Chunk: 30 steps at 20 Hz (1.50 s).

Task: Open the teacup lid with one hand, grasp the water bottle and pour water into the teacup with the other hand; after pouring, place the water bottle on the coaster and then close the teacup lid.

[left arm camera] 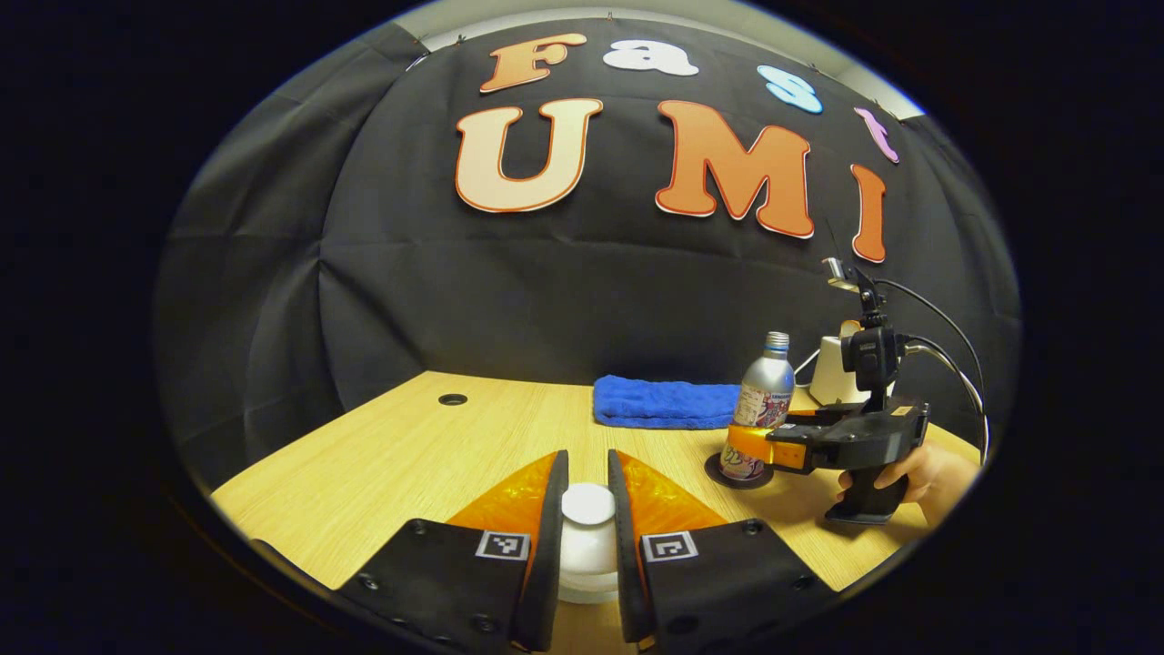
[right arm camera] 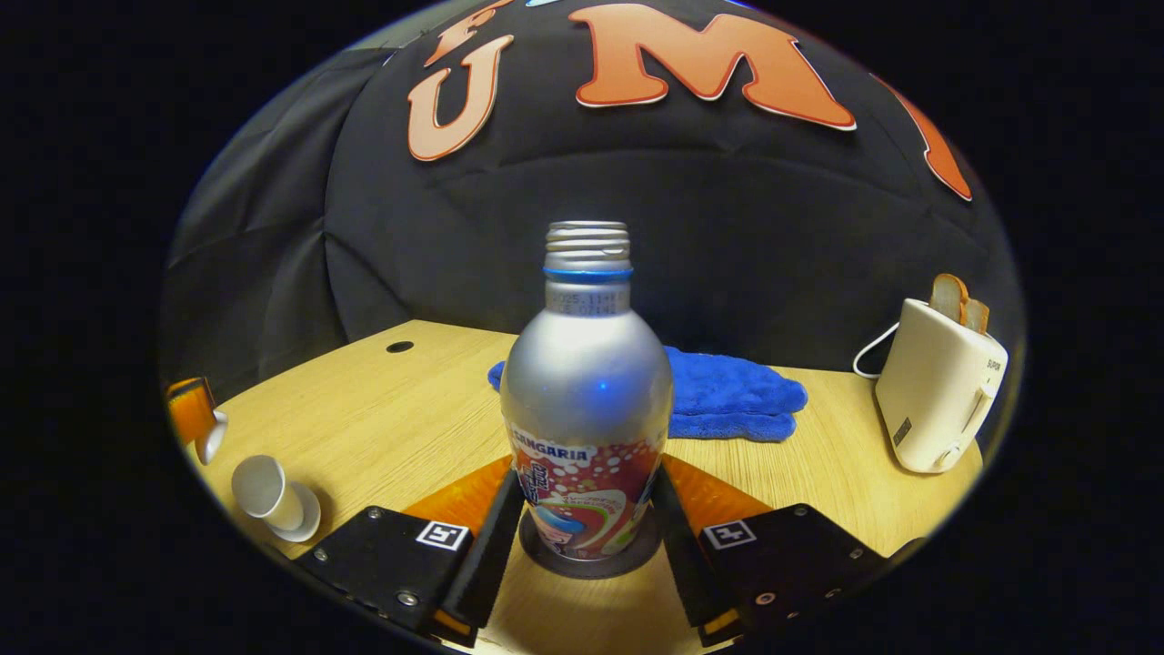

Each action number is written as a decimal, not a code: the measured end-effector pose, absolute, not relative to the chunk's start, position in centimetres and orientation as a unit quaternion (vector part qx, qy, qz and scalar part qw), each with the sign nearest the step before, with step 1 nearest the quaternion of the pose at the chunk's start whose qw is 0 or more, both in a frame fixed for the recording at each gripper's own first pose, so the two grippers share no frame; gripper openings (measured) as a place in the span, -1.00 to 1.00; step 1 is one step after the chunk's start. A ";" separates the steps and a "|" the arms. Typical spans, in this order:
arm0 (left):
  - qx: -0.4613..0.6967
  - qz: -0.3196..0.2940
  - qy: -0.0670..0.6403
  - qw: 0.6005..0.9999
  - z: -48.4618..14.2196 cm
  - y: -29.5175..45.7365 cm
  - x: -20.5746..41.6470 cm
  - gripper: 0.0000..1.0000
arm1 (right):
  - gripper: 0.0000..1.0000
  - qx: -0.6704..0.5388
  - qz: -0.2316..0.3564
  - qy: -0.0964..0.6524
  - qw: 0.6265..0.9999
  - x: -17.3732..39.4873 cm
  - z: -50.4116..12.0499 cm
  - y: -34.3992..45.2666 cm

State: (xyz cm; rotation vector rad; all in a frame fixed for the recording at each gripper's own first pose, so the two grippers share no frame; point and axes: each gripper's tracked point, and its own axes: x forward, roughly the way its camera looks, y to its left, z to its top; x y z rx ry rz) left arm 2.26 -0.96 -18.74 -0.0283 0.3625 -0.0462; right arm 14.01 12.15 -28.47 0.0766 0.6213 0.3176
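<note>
The silver water bottle (right arm camera: pixel 587 382) stands upright on a dark round coaster (right arm camera: pixel 582 562). My right gripper (right arm camera: pixel 587 477) has a finger pressed against each side of the bottle's lower label. In the left gripper view the same bottle (left arm camera: pixel 762 400) and coaster (left arm camera: pixel 732 477) sit at the right, with the right gripper (left arm camera: pixel 747 444) clamped across the bottle and a hand (left arm camera: pixel 923 473) behind it. My left gripper (left arm camera: pixel 588 460) is shut on the white teacup lid (left arm camera: pixel 588 503), held just above the white teacup (left arm camera: pixel 587 573). The right gripper view shows the uncovered teacup (right arm camera: pixel 264 491) at far left, with the lid (right arm camera: pixel 214 437) raised off it.
A folded blue towel (left arm camera: pixel 668 402) lies at the back of the wooden table (left arm camera: pixel 409 455). A white toaster (right arm camera: pixel 937 400) holding bread slices stands at the right with its cord trailing. A small round hole (left arm camera: pixel 452 398) marks the table's back left.
</note>
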 end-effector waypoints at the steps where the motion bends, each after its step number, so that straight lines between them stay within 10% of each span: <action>1: -0.017 -0.024 0.185 0.982 -19.1 -1.0 2.4 -0.38 | 0.60 0.039 0.156 0.307 0.938 14.0 -28.5 12.1; 8: -0.018 -0.026 0.210 0.977 -21.8 -1.6 2.5 -0.33 | 0.95 0.037 0.161 0.296 0.941 12.6 -26.5 11.0; 18: 0.001 -0.025 0.226 0.974 -23.9 -1.6 2.3 -0.39 | 0.96 0.033 0.174 0.257 0.950 8.1 -22.1 9.6; 30: 0.052 -0.004 0.143 0.988 -16.6 -1.8 2.6 0.24 | 0.94 0.049 0.121 0.178 0.975 5.7 -15.3 4.3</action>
